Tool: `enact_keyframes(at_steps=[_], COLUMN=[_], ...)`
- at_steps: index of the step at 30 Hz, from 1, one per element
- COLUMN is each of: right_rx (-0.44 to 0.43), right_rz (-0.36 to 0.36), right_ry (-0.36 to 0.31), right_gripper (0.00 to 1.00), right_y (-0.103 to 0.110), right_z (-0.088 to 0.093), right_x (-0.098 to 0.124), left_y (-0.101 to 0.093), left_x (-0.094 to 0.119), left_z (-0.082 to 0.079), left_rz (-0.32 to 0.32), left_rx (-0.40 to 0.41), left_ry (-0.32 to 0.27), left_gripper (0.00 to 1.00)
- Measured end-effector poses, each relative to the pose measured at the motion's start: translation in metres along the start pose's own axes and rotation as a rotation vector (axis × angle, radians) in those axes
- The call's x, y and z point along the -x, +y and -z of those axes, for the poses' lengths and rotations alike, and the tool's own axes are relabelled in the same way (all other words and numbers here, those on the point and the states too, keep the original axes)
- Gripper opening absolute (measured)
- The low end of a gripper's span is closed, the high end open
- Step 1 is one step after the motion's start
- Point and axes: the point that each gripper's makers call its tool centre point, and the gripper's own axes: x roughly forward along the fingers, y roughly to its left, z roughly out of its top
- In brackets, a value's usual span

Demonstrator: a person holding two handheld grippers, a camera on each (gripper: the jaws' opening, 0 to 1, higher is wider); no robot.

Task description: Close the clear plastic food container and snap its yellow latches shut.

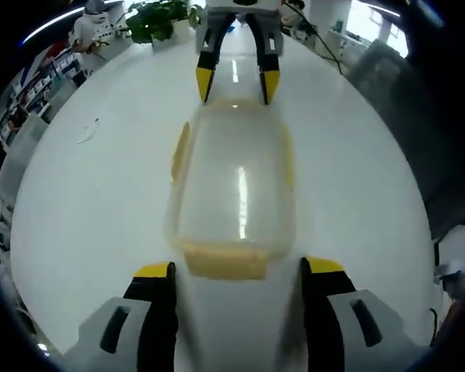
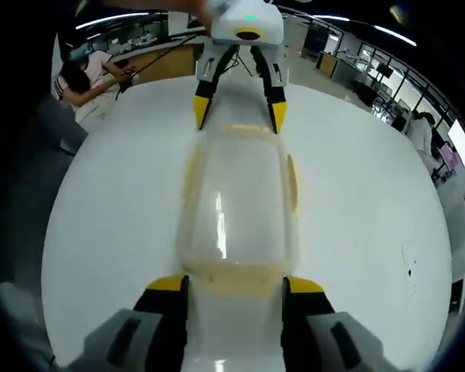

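The clear plastic food container (image 1: 236, 182) lies on the white table (image 1: 85, 209) with its lid on, lengthways between both grippers. Yellow latches show on its long sides (image 1: 180, 151) and at its near end (image 1: 225, 262); whether they are snapped I cannot tell. My left gripper (image 1: 239, 270) is open, its yellow-tipped jaws either side of the near end latch. My right gripper (image 1: 237, 84) is open at the far end. In the right gripper view the container (image 2: 240, 201) runs from my right gripper (image 2: 235, 284) to the left gripper (image 2: 239, 112), with a yellow latch (image 2: 293, 182) on its side.
A potted plant (image 1: 159, 19) stands at the table's far edge, and a small scrap (image 1: 89, 133) lies at the left. A cable (image 1: 325, 46) trails off at the back right. A person (image 2: 85, 74) sits beyond the table. Dark floor borders the table's right edge (image 1: 418, 194).
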Motion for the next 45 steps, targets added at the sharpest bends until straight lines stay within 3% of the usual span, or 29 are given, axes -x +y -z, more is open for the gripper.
enact_keyframes(at_steps=[4,8,14,18,23,29,34,37,42,45], right_rx=[0.003,-0.001,0.006,0.013,-0.002,0.013,-0.028,-0.010,0.012,0.026], right_rz=[-0.019,-0.045,-0.053,-0.060,-0.055,-0.064,-0.051,-0.055,-0.058,-0.063], right_ry=[0.029,0.018,0.037,0.035,0.076,0.153,0.107,0.108,0.095,0.106], right_gripper=[0.39,0.38,0.37,0.37,0.37,0.36,0.36,0.35,0.35,0.34], right_y=[-0.002,-0.002,-0.003,-0.004,-0.004,-0.006,-0.008,-0.008,-0.006,-0.002], right_z=[0.002,0.000,-0.001,-0.001,-0.002,-0.003,-0.001,-0.001,-0.001,-0.001], right_x=[-0.007,-0.009,-0.010,-0.010,-0.011,-0.012,-0.010,-0.010,-0.009,-0.009], left_y=[-0.002,-0.003,-0.005,-0.005,-0.002,0.001,-0.001,-0.001,-0.004,-0.009], left_x=[0.000,0.006,0.005,0.005,0.005,0.006,0.004,0.004,0.004,0.003], left_z=[-0.003,-0.004,-0.002,-0.002,0.000,0.003,0.000,0.001,0.000,0.000], left_rz=[0.005,0.012,0.011,0.011,0.007,0.001,-0.011,-0.014,-0.027,-0.028], left_rx=[-0.011,-0.047,-0.041,-0.045,-0.035,-0.004,0.044,0.030,0.076,0.065], left_ry=[-0.010,0.007,0.017,0.059,0.076,0.034,0.050,0.078,0.082,0.129], left_gripper=[0.60,0.38,0.38,0.38,0.38,0.37,0.39,0.37,0.35,0.35])
